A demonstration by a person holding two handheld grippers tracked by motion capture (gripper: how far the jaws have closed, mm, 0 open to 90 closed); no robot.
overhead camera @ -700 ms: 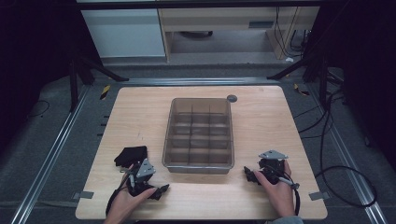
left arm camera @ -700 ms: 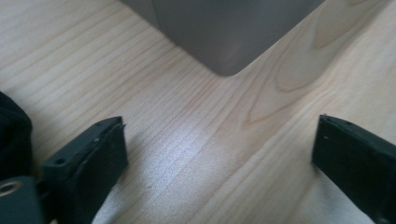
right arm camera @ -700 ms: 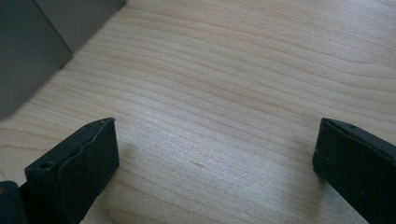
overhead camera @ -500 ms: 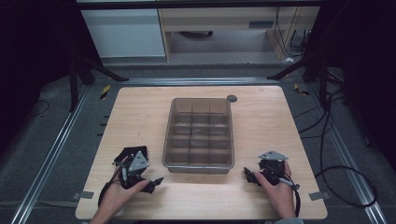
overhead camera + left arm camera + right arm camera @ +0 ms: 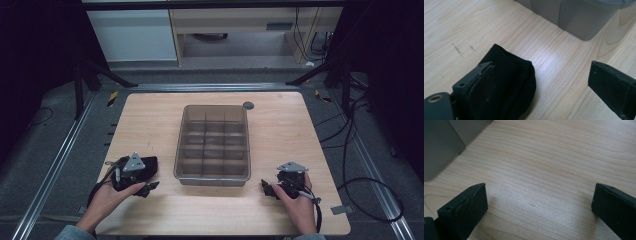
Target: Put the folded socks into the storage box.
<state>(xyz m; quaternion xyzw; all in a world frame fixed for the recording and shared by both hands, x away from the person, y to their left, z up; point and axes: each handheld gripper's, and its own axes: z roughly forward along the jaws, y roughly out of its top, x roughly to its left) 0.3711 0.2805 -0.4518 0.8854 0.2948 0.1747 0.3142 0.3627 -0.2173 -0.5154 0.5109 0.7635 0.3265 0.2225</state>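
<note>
A black sock (image 5: 510, 80) lies bunched on the wooden table (image 5: 150, 120), left of a grey divided bin (image 5: 212, 142). My left gripper (image 5: 151, 176) hovers low over the sock (image 5: 148, 164), pointing toward the bin. In the left gripper view its jaws stand wide apart, so this gripper (image 5: 541, 66) is open. The sock sits against the left jaw and reaches partway into the gap, and nothing presses on it. My right gripper (image 5: 269, 186) rests near the bin's front right corner, open (image 5: 540, 188) over bare wood.
The bin's wall (image 5: 584, 20) stands just beyond the sock, and its corner (image 5: 439, 147) shows at the upper left of the right gripper view. A small dark disc (image 5: 248, 105) lies at the bin's far right. Metal rails and cables run around the table.
My left hand has moved left and slightly away from the front edge, bringing its gripper over the sock. The right hand has stayed in place.
</note>
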